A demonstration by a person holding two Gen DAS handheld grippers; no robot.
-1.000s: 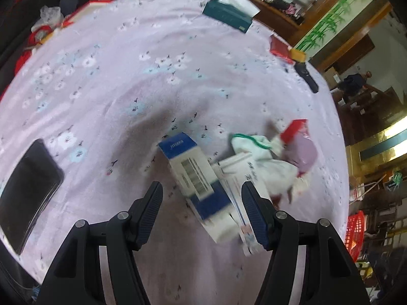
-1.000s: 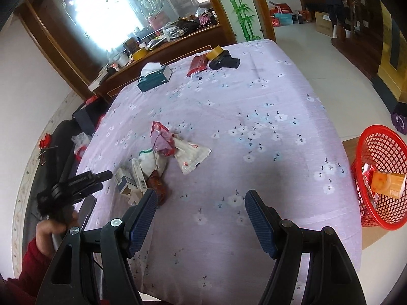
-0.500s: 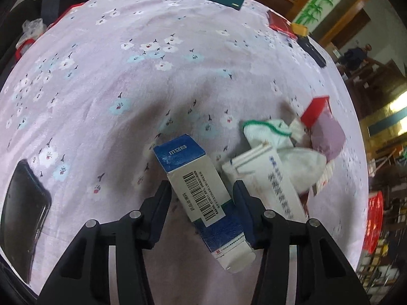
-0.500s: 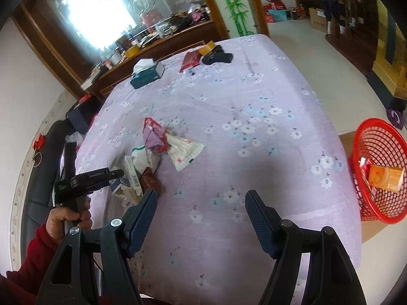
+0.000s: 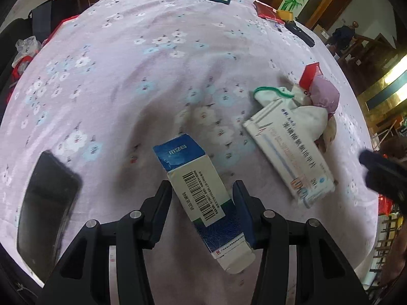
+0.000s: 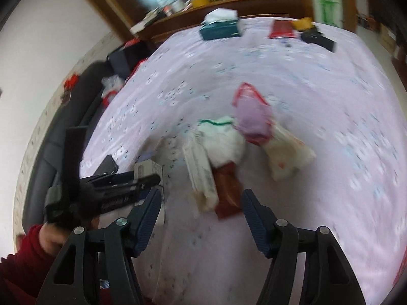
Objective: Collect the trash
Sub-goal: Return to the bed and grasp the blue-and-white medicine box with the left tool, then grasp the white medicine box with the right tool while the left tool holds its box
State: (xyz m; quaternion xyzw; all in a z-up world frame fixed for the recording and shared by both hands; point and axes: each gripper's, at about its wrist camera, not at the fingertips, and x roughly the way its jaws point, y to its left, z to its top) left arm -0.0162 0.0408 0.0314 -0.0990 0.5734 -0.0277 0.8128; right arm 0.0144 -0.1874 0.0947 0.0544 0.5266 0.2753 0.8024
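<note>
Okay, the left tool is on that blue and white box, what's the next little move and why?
Probably lift the blue and white box straight up off the purple cloth. The left tool has its pads against both sides of the box, so it looks gripped, and the long white carton lies apart from it.

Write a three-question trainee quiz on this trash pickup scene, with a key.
1. True or false: the left gripper has its jaws around the blue-and-white box.
2. Which lies beside the long white carton? A) a white cloth bag B) a glass bottle C) a banana
3. Fill in: the dark phone lies on the ____ bedspread.

Key: 1 true; 2 A; 3 lilac floral.
</note>
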